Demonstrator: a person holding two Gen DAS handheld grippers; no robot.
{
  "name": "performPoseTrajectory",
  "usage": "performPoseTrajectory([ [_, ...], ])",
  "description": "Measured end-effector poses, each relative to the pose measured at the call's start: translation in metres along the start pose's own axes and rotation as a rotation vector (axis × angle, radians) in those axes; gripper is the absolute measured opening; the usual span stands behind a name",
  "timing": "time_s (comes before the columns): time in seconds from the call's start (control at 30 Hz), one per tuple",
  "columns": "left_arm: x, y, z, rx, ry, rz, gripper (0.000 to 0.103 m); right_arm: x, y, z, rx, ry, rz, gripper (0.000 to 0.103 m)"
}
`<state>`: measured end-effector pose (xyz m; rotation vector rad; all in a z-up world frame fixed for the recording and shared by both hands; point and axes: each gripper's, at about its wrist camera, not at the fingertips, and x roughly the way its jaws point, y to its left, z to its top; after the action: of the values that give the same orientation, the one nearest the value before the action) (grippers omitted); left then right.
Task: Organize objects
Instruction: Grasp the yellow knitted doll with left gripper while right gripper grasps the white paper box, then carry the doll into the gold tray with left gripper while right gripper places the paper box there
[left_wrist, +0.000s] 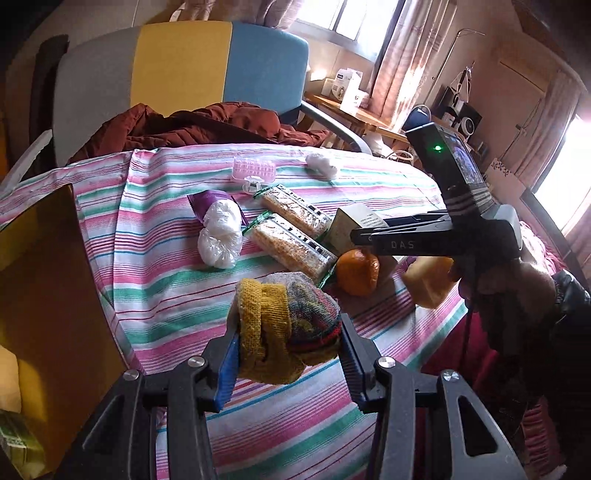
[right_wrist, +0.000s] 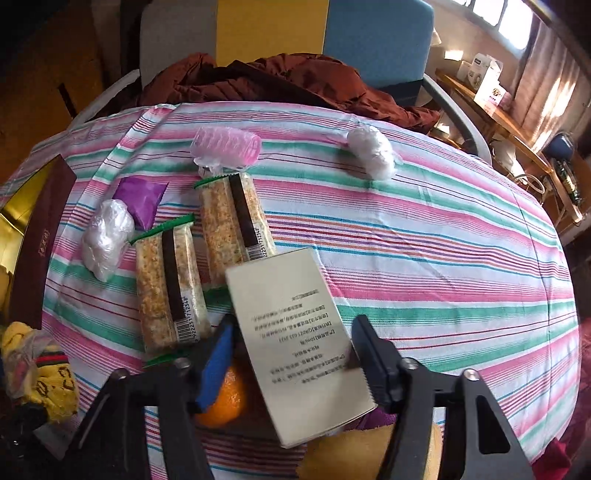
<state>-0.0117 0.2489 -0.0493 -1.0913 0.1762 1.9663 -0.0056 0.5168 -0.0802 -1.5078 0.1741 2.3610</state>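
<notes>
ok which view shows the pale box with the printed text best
The right wrist view: the pale box fills the middle, printed face readable, between the right gripper fingers. The left wrist view shows only its corner behind that gripper.

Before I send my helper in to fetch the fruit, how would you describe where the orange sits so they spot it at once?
Start at the striped tablecloth and go to its near edge. There, at the near end of two clear-wrapped snack bars lying side by side, sits the orange, partly under a pale printed carton. It is the only round, bright orange thing there; its neighbours are flat packets and boxes.
</notes>
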Motion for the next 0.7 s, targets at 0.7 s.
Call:
performPoseTrajectory([
  [0.7,-0.095,0.079,-0.023,-0.192,-0.162,0.094,0.048,-0.110,0.061,0.016,0.033,-0.302,0.107,0.051],
])
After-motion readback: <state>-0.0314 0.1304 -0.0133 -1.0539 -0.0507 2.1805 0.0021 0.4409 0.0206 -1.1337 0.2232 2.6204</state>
